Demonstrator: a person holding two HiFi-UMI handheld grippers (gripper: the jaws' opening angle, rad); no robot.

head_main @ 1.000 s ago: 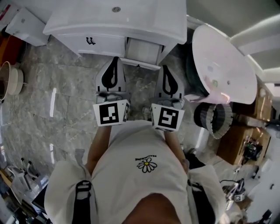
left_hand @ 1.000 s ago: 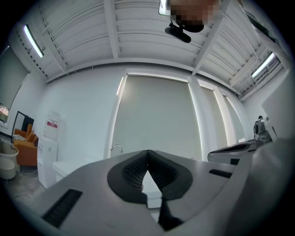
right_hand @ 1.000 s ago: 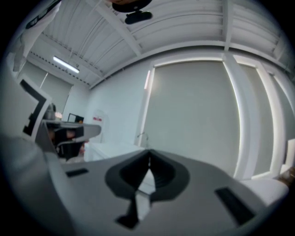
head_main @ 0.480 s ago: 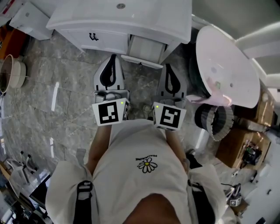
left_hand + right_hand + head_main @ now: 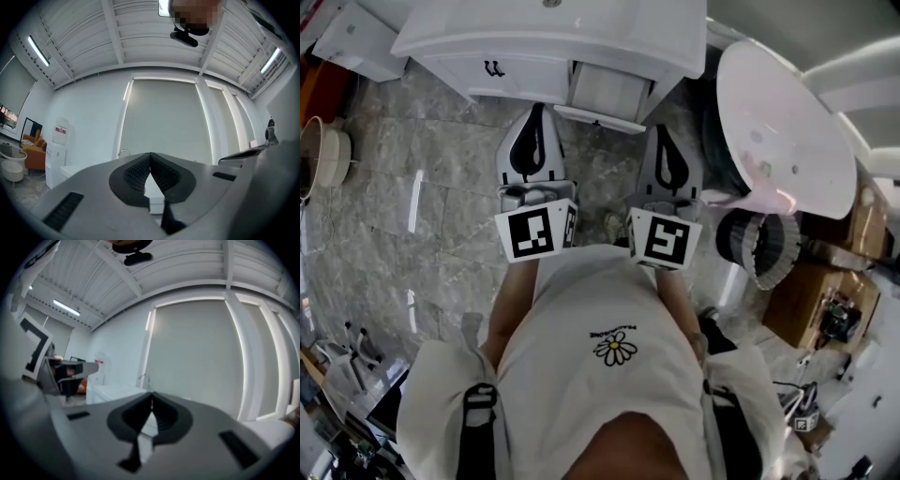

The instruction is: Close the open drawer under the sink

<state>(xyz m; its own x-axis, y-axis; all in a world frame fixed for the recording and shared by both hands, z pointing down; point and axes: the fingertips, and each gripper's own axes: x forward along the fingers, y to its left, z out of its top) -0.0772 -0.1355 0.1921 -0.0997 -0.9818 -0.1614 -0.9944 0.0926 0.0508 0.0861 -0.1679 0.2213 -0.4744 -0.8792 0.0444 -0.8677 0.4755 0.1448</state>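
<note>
A white sink vanity (image 5: 553,37) stands at the top of the head view. Its right drawer (image 5: 602,96) is pulled out, and the left drawer with a black handle (image 5: 494,67) is pushed in. My left gripper (image 5: 534,109) points at the vanity just left of the open drawer's front; its jaws are shut and hold nothing (image 5: 150,154). My right gripper (image 5: 665,131) is held level to the right of the drawer front, a little short of it, also shut and empty (image 5: 151,394). Neither gripper clearly touches the drawer. The faucet (image 5: 143,377) shows above the jaws.
A large round white tabletop (image 5: 783,131) leans at the right, with a ribbed bin (image 5: 759,248) and cardboard boxes (image 5: 811,300) beyond it. A low white cabinet (image 5: 352,42) and a round basket (image 5: 323,159) are at the left. The floor is grey marble tile (image 5: 412,216).
Both grippers stay shut and almost in place in front of the vanity. The head view has shifted slightly. The drawer stands out as far as before.
</note>
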